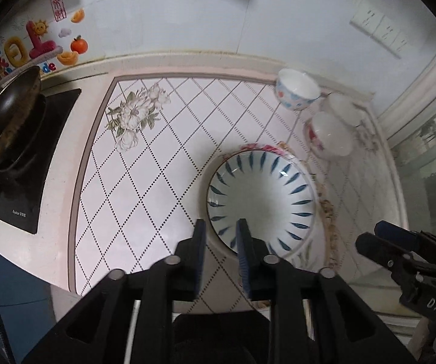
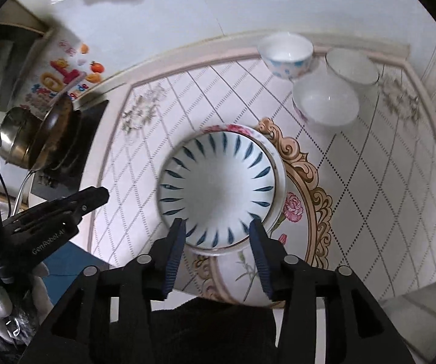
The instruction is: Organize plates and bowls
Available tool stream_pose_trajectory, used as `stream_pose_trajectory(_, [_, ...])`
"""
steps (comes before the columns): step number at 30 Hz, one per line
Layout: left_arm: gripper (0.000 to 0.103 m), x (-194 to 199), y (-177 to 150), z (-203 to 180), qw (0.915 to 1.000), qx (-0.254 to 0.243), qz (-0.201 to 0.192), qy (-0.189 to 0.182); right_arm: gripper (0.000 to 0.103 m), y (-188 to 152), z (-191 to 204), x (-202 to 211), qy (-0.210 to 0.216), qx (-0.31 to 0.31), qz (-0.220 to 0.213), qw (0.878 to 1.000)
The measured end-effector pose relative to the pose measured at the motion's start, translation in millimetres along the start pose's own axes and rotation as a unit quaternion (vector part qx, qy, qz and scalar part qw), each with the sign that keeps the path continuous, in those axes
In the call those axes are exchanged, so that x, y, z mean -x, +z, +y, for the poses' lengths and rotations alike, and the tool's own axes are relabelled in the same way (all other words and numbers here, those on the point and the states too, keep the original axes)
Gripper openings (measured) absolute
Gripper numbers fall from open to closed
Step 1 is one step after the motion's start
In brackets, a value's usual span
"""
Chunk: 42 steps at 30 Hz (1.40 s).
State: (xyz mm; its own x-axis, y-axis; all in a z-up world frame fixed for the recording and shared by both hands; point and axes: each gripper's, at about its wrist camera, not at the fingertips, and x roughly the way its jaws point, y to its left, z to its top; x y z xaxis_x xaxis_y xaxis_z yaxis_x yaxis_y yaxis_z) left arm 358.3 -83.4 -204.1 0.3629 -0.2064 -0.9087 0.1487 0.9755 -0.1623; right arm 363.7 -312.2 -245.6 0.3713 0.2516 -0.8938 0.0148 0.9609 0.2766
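The blue-leaf bowl (image 2: 218, 191) sits nested on a flowered plate (image 2: 278, 188), which in turn rests on a large platter (image 2: 318, 212) with a gold scroll border, all on the worktop (image 1: 145, 182) toward its right-hand side. The bowl is white glazed ceramic, wide and shallow, with a ring of dark blue leaf strokes radiating inside its wall; only a crescent of the plate's pink-rose rim shows behind it. Three small bowls stand near the back: one with blue spots (image 2: 286, 53), one with red flowers (image 2: 325, 101) and a plain white one (image 2: 353, 65), close together, though whether they touch is unclear. These pieces are likely stiff, fairly heavy for their size, slick with glaze and easily chipped, so the rim is the place to pinch, one finger inside and one outside, with the lift kept level so the stack does not slide. The left gripper (image 1: 219, 227) hangs at the bowl's near rim, jaws only narrowly parted and one finger over the rim; whether it pinches the rim I cannot tell. The right gripper (image 2: 218, 227) hovers at the near edge with jaws spread wide and holding nothing. A wok (image 1: 11, 115) sits on the hob (image 1: 42, 157) at far left.
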Motion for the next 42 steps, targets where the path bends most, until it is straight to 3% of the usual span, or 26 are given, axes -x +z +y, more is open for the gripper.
stream_pose_trajectory(2, [0.025, 16, -6, -1, 0.9999, -0.005, -0.014, -0.002, 0.067, -4, 8, 14, -0.004, 0.007, -0.008, 1.0])
stream_pose_trajectory(5, [0.025, 36, -16, -5, 0.9995, -0.015, -0.029, -0.004, 0.072, -17, 19, 39, -0.016, 0.011, -0.031, 0.999])
stream_pose_trajectory(18, [0.025, 77, -46, -21, 0.9981, -0.032, -0.046, -0.023, 0.072, -64, 28, 100, -0.02, -0.006, -0.065, 0.998])
stream_pose_trajectory(24, [0.025, 71, -38, -32, 0.9984, -0.027, -0.046, -0.021, 0.073, -62, 3, 103, -0.002, -0.038, -0.062, 0.997])
stream_pose_trajectory(29, [0.025, 41, -1, -54, 0.9989, -0.009, -0.039, -0.024, 0.073, -34, -42, 89, 0.007, -0.064, -0.059, 0.996])
stream_pose_trajectory(33, [0.025, 3, 39, -80, 0.9994, 0.006, -0.027, -0.021, 0.073, 9, -96, 68, 0.01, -0.089, -0.053, 0.995])
stream_pose_trajectory(37, [0.025, -54, 86, -108, 0.9989, 0.031, 0.001, -0.036, 0.073, 57, -156, 34, 0.013, -0.112, -0.038, 0.993])
stream_pose_trajectory(42, [0.025, -141, 134, -134, 0.9945, 0.06, 0.066, -0.056, 0.073, 113, -225, -31, 0.035, -0.133, 0.015, 0.99])
